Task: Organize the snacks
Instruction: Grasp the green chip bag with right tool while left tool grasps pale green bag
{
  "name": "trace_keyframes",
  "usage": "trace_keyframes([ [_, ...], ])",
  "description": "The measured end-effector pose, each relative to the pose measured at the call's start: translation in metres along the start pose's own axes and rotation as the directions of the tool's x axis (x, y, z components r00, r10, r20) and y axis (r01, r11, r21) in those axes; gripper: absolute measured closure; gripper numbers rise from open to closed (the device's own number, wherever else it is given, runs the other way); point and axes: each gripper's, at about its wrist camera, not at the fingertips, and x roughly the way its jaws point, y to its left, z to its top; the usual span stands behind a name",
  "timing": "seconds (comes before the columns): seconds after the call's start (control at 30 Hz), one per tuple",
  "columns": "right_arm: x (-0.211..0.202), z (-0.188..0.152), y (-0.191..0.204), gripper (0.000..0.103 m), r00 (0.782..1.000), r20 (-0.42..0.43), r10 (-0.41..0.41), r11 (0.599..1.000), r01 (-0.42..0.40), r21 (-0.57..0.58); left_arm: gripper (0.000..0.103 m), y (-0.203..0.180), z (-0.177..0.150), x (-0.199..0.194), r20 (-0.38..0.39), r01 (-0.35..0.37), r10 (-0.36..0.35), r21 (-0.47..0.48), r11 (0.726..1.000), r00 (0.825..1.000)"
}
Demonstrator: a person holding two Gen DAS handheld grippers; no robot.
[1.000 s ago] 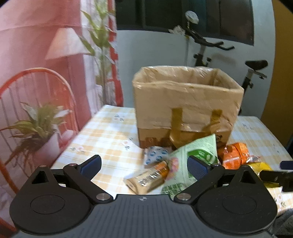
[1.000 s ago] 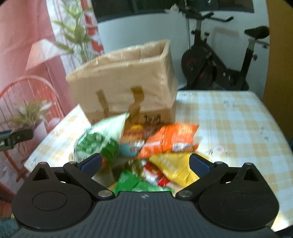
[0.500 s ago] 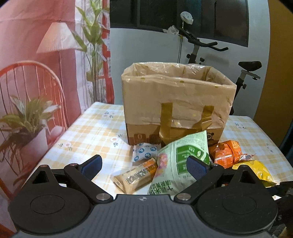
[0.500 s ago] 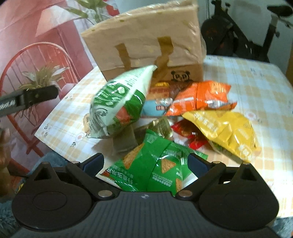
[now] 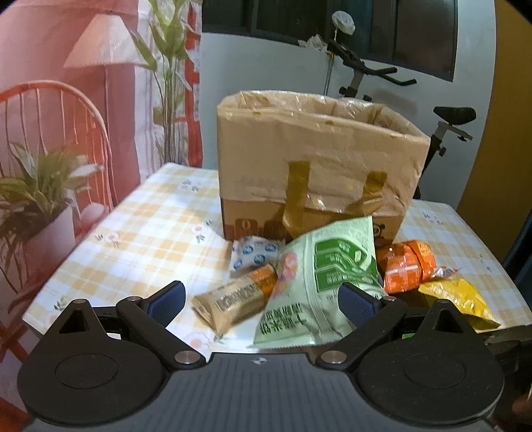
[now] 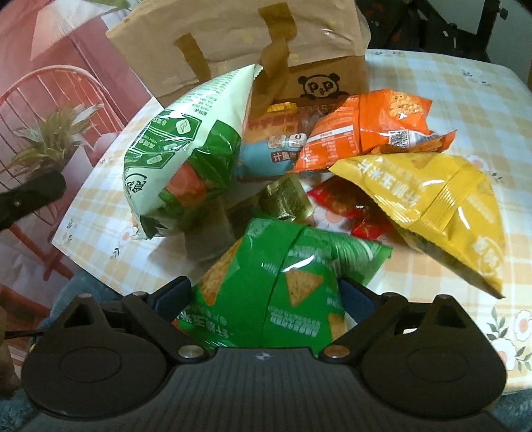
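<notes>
Nearby: yellow bag (image 6: 442, 206), orange bag (image 6: 362, 133) beside green chips bag (image 6: 282, 289).

Table (image 5: 139, 229) under yellow-and-white checked cloth with small flower print. Left: pink printed backdrop (image 5: 36, 43) showing lamp, red chair, potted plants. Behind: white wall (image 5: 266, 66), dark window (image 5: 399, 30) above. Exercise bike (image 5: 445, 126) against wall. Far right: ochre wall panel (image 5: 505, 133). Lighting warm, dim.

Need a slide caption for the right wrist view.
Right gripper closing its fingers around a green chip bag, snack pile and brown paper bag behind.
</notes>
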Motion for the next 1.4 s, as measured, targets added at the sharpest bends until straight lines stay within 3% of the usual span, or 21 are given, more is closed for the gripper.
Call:
trace_keyframes([
  [0.17, -0.001, -0.006, 0.004, 0.01, 0.999, 0.04, 0.011, 0.999, -0.009, -0.054, 0.003, 0.003, -0.002, 0.003, -0.011, 0.006, -0.006, -0.014, 1.0, 1.0],
  [0.33, -0.015, -0.013, 0.013, 0.03, 0.993, 0.12, 0.011, 0.992, 0.004, -0.127, 0.003, 0.004, -0.003, 0.004, -0.023, 0.001, -0.002, -0.034, 0.999, 1.0],
  [0.43, -0.016, -0.014, 0.013, 0.031, 0.991, 0.131, 0.005, 0.988, 0.015, -0.152, 0.003, 0.004, -0.003, 0.005, -0.03, -0.001, 0.0, -0.038, 0.999, 1.0],
  [0.93, -0.029, -0.003, -0.022, 0.024, 0.994, 0.107, -0.007, 0.994, -0.005, 0.111, 0.004, 0.006, -0.007, 0.009, -0.035, 0.008, -0.01, -0.052, 0.999, 0.999],
  [1.17, -0.013, 0.01, -0.012, 0.02, 0.998, 0.061, -0.009, 0.995, 0.002, 0.104, 0.004, 0.009, -0.008, 0.012, -0.043, 0.01, -0.013, -0.061, 0.998, 0.999],
  [1.4, 0.011, 0.007, 0.0, 0.013, 0.997, 0.046, -0.055, 0.998, 0.057, -0.026, 0.006, 0.009, -0.007, 0.02, -0.059, 0.039, -0.044, -0.073, 0.997, 0.997],
])
